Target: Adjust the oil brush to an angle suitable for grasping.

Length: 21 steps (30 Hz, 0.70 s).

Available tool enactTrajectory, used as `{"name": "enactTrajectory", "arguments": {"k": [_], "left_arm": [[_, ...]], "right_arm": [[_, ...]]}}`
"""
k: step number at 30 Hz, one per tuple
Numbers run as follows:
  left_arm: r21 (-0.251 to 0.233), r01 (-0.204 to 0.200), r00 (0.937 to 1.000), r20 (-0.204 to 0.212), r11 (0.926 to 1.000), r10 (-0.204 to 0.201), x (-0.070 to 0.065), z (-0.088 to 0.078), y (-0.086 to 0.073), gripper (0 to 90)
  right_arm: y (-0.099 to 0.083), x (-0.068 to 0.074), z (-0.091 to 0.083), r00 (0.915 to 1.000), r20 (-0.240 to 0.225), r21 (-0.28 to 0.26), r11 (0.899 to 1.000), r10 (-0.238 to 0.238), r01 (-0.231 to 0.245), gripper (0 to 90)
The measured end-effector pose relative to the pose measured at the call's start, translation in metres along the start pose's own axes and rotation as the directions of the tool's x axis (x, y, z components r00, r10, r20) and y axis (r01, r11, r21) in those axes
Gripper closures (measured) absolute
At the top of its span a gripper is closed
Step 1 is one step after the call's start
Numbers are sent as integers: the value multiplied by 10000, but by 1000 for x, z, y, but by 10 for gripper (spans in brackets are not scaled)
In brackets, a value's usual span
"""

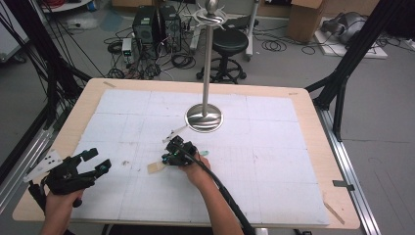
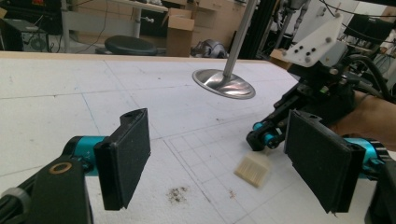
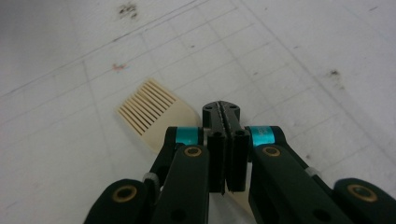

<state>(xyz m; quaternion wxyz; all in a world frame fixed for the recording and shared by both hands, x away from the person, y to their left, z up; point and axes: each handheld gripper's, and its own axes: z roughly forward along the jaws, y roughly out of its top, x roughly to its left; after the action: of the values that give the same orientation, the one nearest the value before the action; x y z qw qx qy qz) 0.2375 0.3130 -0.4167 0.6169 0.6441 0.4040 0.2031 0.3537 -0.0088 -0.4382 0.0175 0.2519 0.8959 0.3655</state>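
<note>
Even bright light (soft focus, faint shadows)

The comb's (image 3: 152, 114) handle was hidden behind the right gripper's (image 3: 225, 154) closed fingers; whether they pinched it stayed unclear

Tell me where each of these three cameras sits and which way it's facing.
High view: above the near table edge, looking forward and down on the white mat and metal stand; both forearms show.
Left gripper view: rides the left gripper, looking level across the table between its open jaws at the stand's base.
Right gripper view: rides the right gripper, looking down over its shut jaws.
All three show the cream comb.
</note>
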Motion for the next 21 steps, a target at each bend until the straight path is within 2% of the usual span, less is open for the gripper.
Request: {"name": "enactTrajectory", "arguments": {"k": [13,14,15,17,18,19,20,21], "left_arm": [[124,-104,9999,20,9999,104,-3,3,-1,231],[153,-138,9999,5,9998,138,-3,3,-1,231],[153,-144,9999,14,9998,144,-3,3,-1,231],[161,-126,9999,20,9998,125,-3,4,-1,231],[181,-148,9999,18,9997,148,-3,4,-1,231],[181,-148,9999,18,9997,148,-3,4,-1,231],[198,-147,9999,27,9997,146,-4,5,-1,231],[227,-154,9999,28,9996,153,-4,5,-1,231]], "right_arm": [[-24,24,-15,9992,-396,-123,9999,-106,101,898],[-28,22,-25,9998,-121,-641,9978,-185,177,898],[-30,18,-30,9999,63,-825,9965,-96,101,898],[-33,3,-43,9966,706,-1250,9916,415,-324,898],[-36,-6,-50,9909,1098,-1449,9876,773,-610,898],[-36,-6,-50,9909,1098,-1449,9876,773,-610,898],[-41,-24,-61,9754,1790,-1660,9811,1287,-990,898],[-43,-32,-65,9667,2013,-1695,9776,1582,-1247,897]]}}
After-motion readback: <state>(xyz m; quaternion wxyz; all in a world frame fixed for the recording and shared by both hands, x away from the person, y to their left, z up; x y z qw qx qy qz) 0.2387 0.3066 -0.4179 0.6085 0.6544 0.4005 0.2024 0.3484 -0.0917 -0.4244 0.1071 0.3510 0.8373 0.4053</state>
